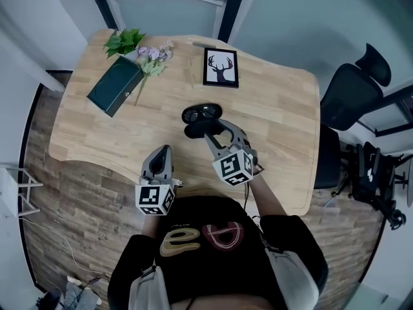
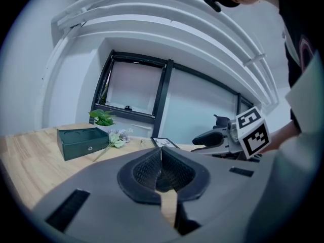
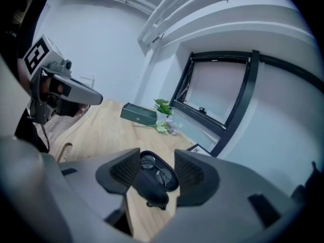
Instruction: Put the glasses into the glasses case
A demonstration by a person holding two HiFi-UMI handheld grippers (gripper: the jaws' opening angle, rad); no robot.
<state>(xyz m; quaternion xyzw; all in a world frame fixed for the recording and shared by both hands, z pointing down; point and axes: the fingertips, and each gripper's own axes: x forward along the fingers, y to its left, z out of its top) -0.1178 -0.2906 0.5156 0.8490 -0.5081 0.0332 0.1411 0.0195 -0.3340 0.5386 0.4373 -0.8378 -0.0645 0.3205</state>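
Black and clamshell-shaped, the case [image 1: 200,120] lies open near the middle of the table [image 1: 277,95], both halves spread flat; in the right gripper view the glasses [image 3: 154,169] show inside the far half, lenses visible, so the task's thing sits where it belongs; by my reading only the lid remains to fold over.

The right gripper [image 1: 215,133] hangs just above the near end of the case, tilted down at it; its jaws stand wide apart and pinch nothing; the case shows through the gap but beyond the pads, untouched; that spread looks meant to keep clear of the frames and leave them settled.

The left gripper [image 2: 161,154] is held back by the near table edge, well apart from the case; its jaws are pressed together on nothing; it seems parked out of the way, yet near enough to steady the case or tip the lid.

A green box [image 1: 115,86], flowers [image 1: 152,55] and a framed picture [image 1: 221,66] keep to the far side, clear of the work.
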